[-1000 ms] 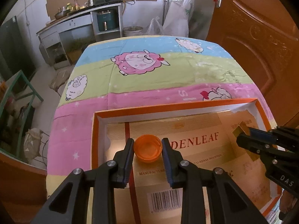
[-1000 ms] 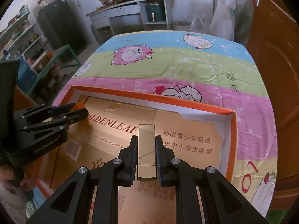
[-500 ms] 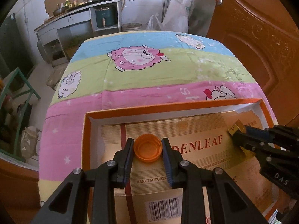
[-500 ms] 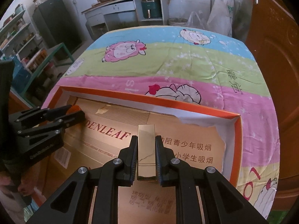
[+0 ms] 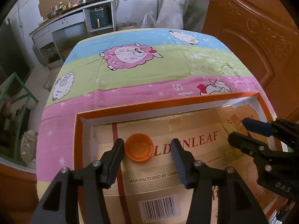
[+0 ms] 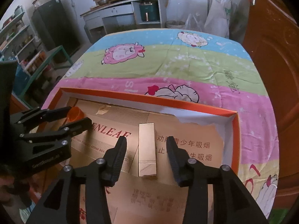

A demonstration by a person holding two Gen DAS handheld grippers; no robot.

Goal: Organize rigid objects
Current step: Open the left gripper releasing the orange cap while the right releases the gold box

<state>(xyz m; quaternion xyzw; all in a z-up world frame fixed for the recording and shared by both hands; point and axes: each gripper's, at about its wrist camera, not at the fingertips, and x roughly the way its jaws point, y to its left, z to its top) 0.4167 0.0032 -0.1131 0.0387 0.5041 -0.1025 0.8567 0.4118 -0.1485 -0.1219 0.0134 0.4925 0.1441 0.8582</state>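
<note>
An orange bottle cap lies on the cardboard floor of an orange-rimmed box. My left gripper is over it with jaws opening; the cap rests by the left finger, clear of the right one. A slim gold rectangular case lies flat on the cardboard between the fingers of my right gripper, whose jaws are opening with a gap on each side of the case. The right gripper shows at the right of the left wrist view, the left gripper and the cap at the left of the right wrist view.
The box sits at the near end of a table under a striped cartoon-sheep cloth. A brown wooden door stands close on the right. A kitchen counter, green frame and shelves lie beyond.
Both grippers have opened. The left one let go of the orange cap and the right one let go of the gold case; both things now lie on the box floor.
</note>
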